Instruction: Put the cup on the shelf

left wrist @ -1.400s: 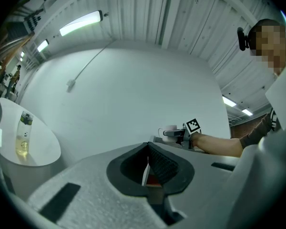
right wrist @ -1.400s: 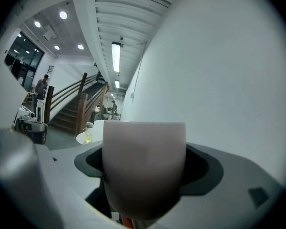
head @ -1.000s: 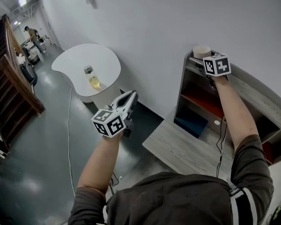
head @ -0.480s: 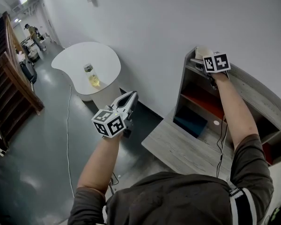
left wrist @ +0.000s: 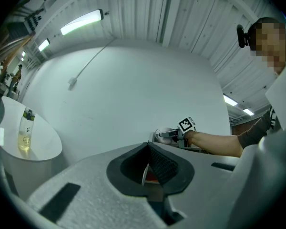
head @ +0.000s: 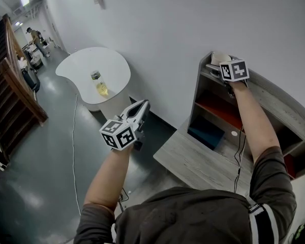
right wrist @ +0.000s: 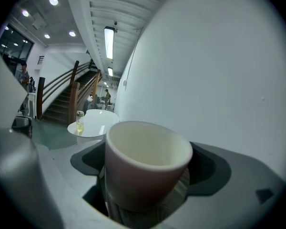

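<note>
The right gripper (head: 217, 65) has just been opening its jaws; they now stand apart on either side of the pale cup (right wrist: 145, 166). The cup stands upright on top of the shelf (head: 282, 96), seemingly released, so placing looks nearly done. The left gripper (head: 142, 105), jaws together and empty, hangs well apart.

A pale pinkish ceramic cup (right wrist: 145, 175) stands upright on a grey wood-grain board (right wrist: 178, 208). It sits between the right gripper's (right wrist: 150, 168) dark jaws, which have just been opening and are spread wide.
</note>
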The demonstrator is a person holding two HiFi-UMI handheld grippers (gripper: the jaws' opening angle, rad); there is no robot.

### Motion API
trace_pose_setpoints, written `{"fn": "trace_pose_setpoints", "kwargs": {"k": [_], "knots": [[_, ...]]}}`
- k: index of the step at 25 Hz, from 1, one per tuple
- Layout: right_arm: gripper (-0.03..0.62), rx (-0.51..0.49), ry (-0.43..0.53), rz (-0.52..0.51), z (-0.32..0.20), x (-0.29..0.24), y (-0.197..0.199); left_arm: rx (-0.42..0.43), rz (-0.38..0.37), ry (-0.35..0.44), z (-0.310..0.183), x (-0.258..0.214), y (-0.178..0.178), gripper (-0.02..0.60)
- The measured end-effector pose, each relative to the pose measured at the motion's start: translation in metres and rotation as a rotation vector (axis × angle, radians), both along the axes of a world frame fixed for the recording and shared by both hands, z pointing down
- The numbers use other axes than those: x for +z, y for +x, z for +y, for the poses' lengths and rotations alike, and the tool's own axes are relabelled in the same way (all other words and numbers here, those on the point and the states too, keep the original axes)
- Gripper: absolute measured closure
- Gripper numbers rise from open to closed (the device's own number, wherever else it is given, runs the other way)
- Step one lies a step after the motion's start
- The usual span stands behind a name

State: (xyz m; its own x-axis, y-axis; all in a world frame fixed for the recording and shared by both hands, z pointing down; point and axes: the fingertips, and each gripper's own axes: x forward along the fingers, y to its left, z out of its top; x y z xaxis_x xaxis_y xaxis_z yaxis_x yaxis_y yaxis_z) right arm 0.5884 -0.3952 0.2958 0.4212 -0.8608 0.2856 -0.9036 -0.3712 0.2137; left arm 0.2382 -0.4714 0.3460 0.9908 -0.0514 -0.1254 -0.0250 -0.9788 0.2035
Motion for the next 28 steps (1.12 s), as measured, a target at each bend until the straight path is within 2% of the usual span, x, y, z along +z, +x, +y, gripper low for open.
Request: {"fn": "trace_pose_setpoints", "kwargs": {"k": [6,15,20,23,28], "knots": [[0.08,-0.079,0.068,-0.003,-0.006,-0.012,-0.016,-0.006,-0.001,0.011,0.001,-0.003,-0.004,0.577],[0.08,-0.043,0.133,0.136,0.011,-0.056,-0.032,-0.035,0.01,0.028,-0.003,-0.011,-0.022,0.577],[0.082,-0.148,0.214,0.217,0.007,-0.092,-0.094,-0.067,0.022,0.047,-0.007,-0.017,-0.046,0.577],[0.092,-0.258,0.263,0.189,-0.004,-0.104,-0.139,-0.101,0.028,0.055,-0.011,-0.02,-0.068,0.577],[0.165,-0.425,0.3,0.116,-0.032,-0.096,-0.206,-0.18,0.021,0.078,-0.018,-0.019,-0.115,0.577]]}}
